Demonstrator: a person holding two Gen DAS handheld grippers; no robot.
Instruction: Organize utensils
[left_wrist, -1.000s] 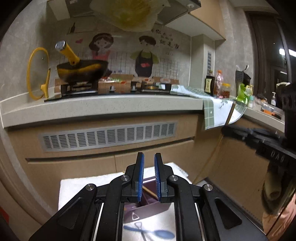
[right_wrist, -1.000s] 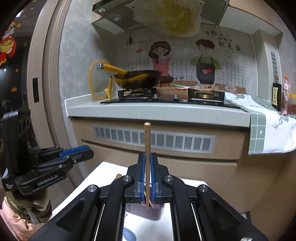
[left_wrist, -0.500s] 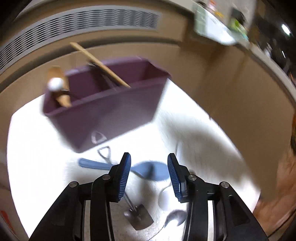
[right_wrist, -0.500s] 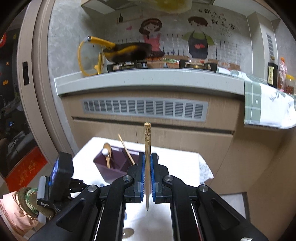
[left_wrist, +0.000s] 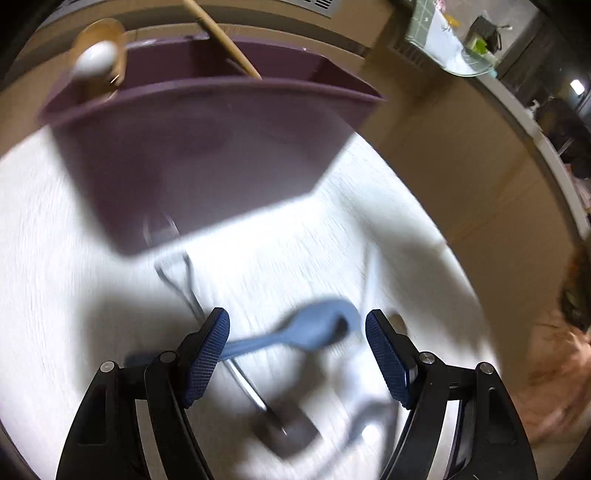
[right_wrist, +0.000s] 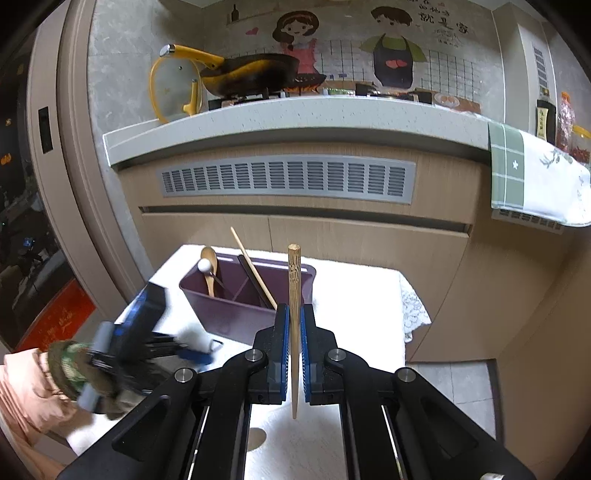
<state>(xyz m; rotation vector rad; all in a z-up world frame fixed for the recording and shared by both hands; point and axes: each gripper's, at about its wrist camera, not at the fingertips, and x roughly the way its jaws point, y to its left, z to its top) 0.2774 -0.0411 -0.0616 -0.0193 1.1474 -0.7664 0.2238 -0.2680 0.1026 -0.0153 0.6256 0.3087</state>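
Both fisheye views bend straight lines and darken to black at the rims. The left wrist view is heavily motion-blurred, the white tablecloth (left_wrist: 55, 295) glaring and broad shadows pooling from 6 to 9 o'clock, so the utensils there are perhaps metal. The right wrist view is sharp and evenly lit, blurred only at 8 o'clock.

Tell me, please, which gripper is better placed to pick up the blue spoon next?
Left. The left gripper has just been opening and straddles the blue spoon on the cloth, pads not yet on it. The right gripper is shut on a chopstick.
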